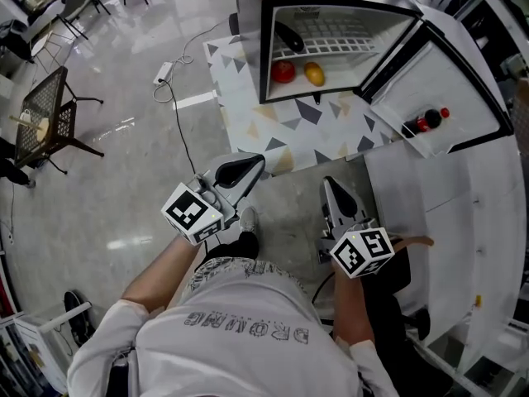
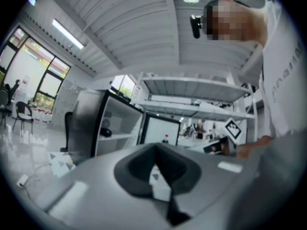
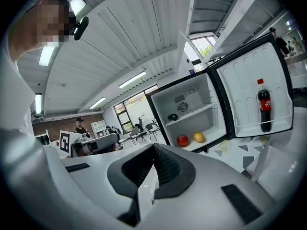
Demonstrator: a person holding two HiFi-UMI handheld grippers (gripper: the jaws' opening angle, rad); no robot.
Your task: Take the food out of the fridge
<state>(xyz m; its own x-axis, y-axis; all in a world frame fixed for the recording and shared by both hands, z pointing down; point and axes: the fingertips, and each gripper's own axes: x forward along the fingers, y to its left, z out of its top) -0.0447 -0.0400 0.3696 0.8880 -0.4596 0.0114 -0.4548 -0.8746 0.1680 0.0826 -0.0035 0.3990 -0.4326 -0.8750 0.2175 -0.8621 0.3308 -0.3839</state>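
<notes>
Head view: fridge (image 1: 347, 11) stands open on a triangle-patterned mat (image 1: 273, 131), door (image 1: 446, 81) swung to the right. On the fridge floor a red fruit (image 1: 283, 71) and a yellow fruit (image 1: 314, 74) lie side by side, just apart; a dark item (image 1: 289, 37) sits on the wire shelf above them, and a cola bottle (image 1: 424, 122) rides in the door rack. My left tool (image 1: 248, 168) and right tool (image 1: 333, 193) are both held in front of me, well short of the fridge, pointing toward it, with the mat between their tips and the food. Left gripper view: the left tool (image 2: 160, 176) has its jaws drawn together, nothing between them. From this side I see the fridge (image 2: 117, 123) edge-on, with the dark item (image 2: 106, 132) and the bottle (image 2: 166, 139) visible, but neither fruit; the right tool (image 2: 218, 147) shows off to the right. Right gripper view: the right tool (image 3: 151, 178) is fully closed and empty. Only here is the fridge (image 3: 192, 104) seen square-on: red fruit (image 3: 182, 140) left of yellow fruit (image 3: 198, 137) on the bottom, dark item (image 3: 172, 117) on the shelf above, bottle (image 3: 264, 107) upright in the door. All of them are far ahead of the jaws. The left tool (image 3: 96, 142) sits at the left.
</notes>
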